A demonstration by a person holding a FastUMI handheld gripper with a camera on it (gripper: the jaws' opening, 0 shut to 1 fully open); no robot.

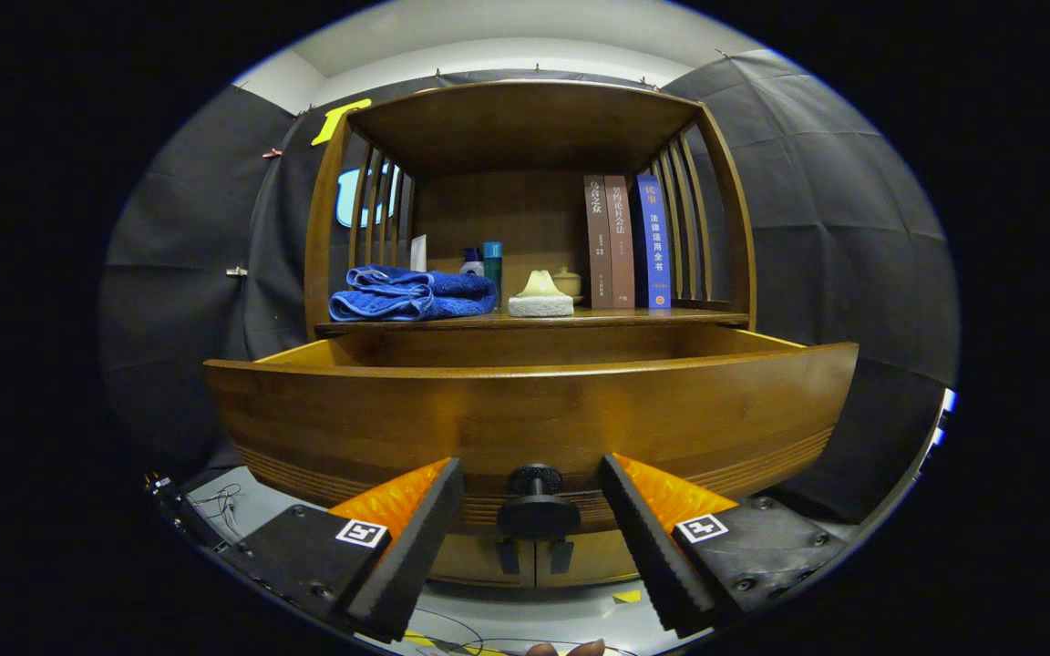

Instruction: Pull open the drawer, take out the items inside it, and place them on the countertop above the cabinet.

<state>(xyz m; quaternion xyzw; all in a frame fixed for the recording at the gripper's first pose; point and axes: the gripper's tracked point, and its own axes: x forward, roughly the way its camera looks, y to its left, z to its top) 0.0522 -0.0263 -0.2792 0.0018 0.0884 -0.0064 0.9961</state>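
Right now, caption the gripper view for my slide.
Open tool straddles the knob of the pulled-out drawer.

Above the drawer (525,410), on the spine of the first brown book (597,241): 乌合之众. On the second brown book (619,241): Chinese words, too small to read. On the blue book (654,241): 法律适用全书. In front of the drawer, on the gripper (534,474): two square black-and-white code tags (362,533), one per finger, fingers spread wide either side of the drawer's knob (538,497), not touching it.
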